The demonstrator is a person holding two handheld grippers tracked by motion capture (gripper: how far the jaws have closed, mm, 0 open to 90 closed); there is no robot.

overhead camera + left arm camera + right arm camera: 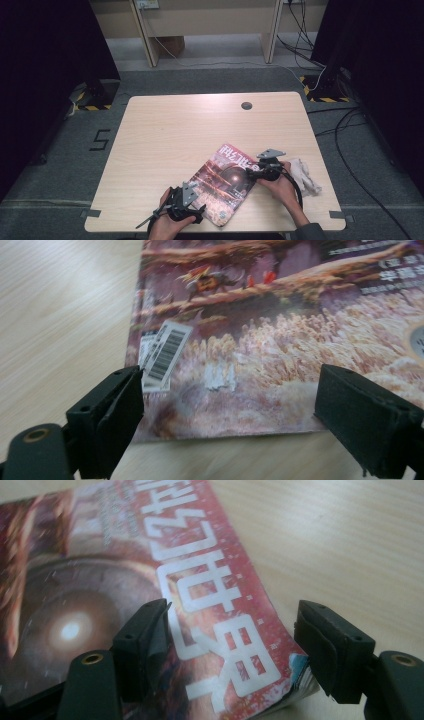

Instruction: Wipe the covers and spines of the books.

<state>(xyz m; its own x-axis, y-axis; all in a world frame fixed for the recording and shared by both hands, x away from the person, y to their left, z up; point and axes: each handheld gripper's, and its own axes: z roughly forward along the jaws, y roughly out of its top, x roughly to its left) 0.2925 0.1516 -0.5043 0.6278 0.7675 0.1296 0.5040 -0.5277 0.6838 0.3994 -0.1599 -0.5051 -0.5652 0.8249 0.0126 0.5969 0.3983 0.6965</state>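
Even overhead light on the pale wooden tabletop [175, 135], dark unlit surroundings left and right, soft low-resolution high view, gripper views blurred, glossy red magazine cover [100, 595] smeared, faint sheen.

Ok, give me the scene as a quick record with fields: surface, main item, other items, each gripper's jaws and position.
surface: light wooden table
main item: red-covered magazine, flat, closed, lying askew
other item: crumpled white cloth, right of the magazine
left gripper: jaws open, over the barcode corner of the cover
right gripper: jaws open, straddling the title corner of the cover
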